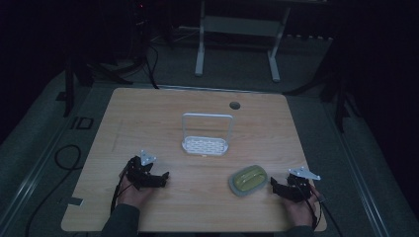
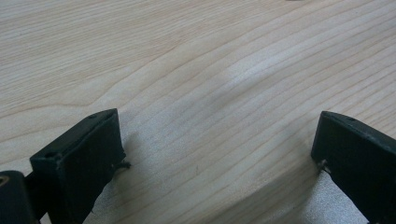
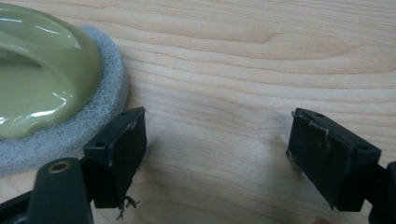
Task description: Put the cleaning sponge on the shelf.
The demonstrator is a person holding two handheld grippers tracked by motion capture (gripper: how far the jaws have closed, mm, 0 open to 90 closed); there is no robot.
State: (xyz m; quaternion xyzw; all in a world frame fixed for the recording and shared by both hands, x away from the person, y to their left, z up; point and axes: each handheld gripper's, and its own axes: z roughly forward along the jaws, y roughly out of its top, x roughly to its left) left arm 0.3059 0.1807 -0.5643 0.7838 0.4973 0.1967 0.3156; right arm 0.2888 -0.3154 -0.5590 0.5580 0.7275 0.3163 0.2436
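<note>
The bench (image 1: 148,113) is a pale wood-grain slab with rounded corners, filling the middle of the high view, its long side running left to right across the frame. At its centre stands a white rack (image 1: 206,137): a flat perforated base with a tall wire loop rising upright from it. Lower right of centre lies the scrubbing pad (image 1: 248,179), an oval with rounded ends; its long axis runs from lower left to upper right of the frame. In the right hand-held gripper view its top is a glossy, smooth olive-green shell (image 3: 32,79), domed with a shallow groove, sitting on a coarse grey fibrous base (image 3: 70,135) that sticks out all round as a rim. The right hand-held gripper (image 1: 277,186), at the lower right, sits just beside the pad, jaws spread wide over bare wood, gripping nothing. The left hand-held gripper (image 1: 162,178), lower left, is well apart from it, jaws likewise wide and empty.
</note>
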